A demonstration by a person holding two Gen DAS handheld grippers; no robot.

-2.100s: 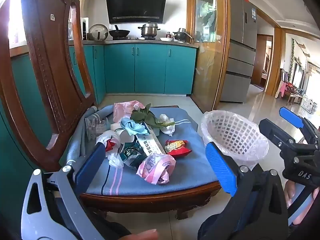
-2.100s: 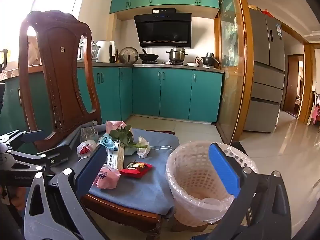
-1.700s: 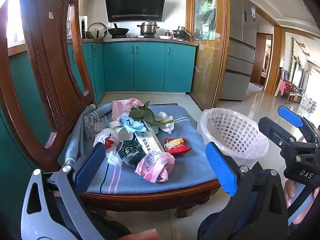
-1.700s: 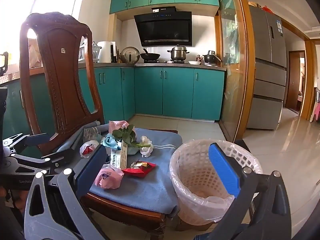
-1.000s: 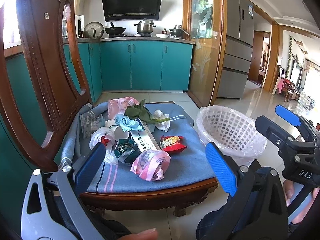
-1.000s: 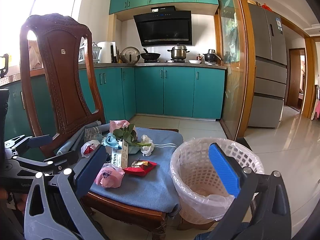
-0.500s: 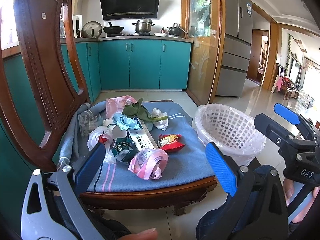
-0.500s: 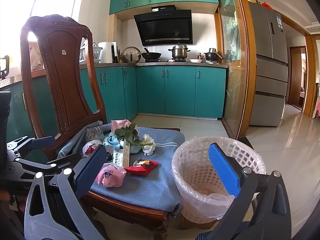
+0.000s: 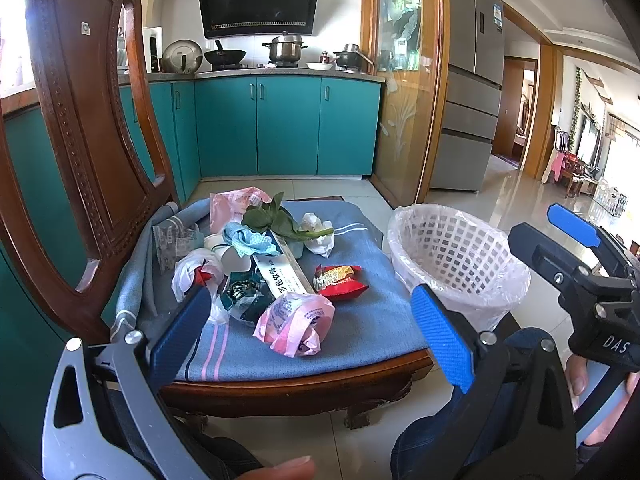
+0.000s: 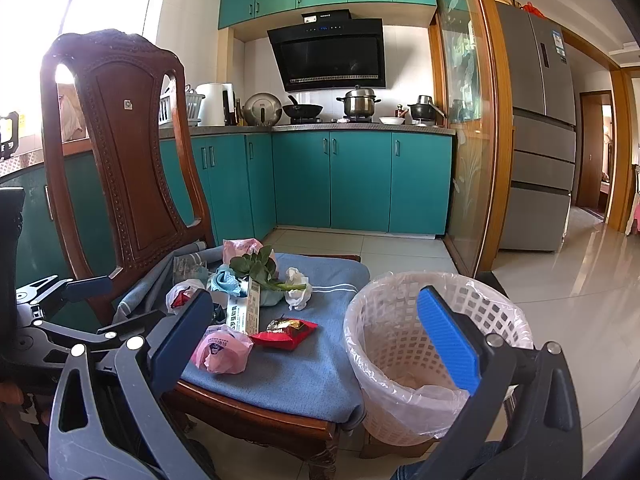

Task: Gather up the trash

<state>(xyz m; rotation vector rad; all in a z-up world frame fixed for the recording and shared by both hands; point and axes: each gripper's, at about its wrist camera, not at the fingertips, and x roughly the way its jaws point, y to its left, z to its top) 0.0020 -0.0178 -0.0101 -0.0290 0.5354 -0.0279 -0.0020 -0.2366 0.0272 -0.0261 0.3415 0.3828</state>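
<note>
Trash lies on the blue cushion (image 9: 368, 328) of a wooden chair: a crumpled pink bag (image 9: 294, 322), a red snack wrapper (image 9: 338, 280), a long white box (image 9: 282, 270), green leaves (image 9: 272, 218), tissues and other wrappers. A white lined wastebasket (image 9: 456, 256) stands on the floor to the chair's right; it also shows in the right wrist view (image 10: 424, 344). My left gripper (image 9: 308, 336) is open and empty in front of the seat. My right gripper (image 10: 316, 344) is open and empty, before the seat and basket.
The carved chair back (image 9: 92, 128) rises at the left. Teal kitchen cabinets (image 9: 280, 124) and a grey fridge (image 9: 472, 92) stand behind. The tiled floor (image 10: 580, 320) stretches away on the right. The person's legs show at the bottom.
Both grippers have drawn back slightly from the chair, so the trash and basket look a little smaller. Both stay open and empty.
</note>
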